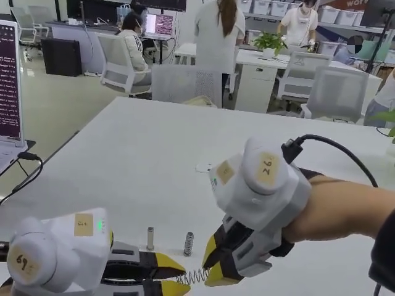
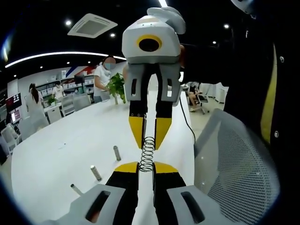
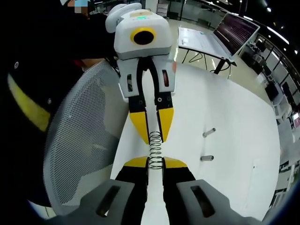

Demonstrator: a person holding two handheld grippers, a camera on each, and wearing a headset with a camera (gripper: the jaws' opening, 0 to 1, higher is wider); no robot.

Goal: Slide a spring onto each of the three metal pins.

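Head view: left gripper (image 1: 182,277) and right gripper (image 1: 207,270) each clench one end of a coil spring (image 1: 192,276) near the metal pins (image 1: 150,238), likely light and bendy, best held by its end coils.

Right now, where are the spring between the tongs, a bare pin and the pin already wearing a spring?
Spring between the tongs (image 2: 147,152): left gripper view, its middle coils.
Bare pin (image 1: 150,238): head view, mid-shaft.
Pin wearing a spring (image 1: 188,244): head view, the coils around it.
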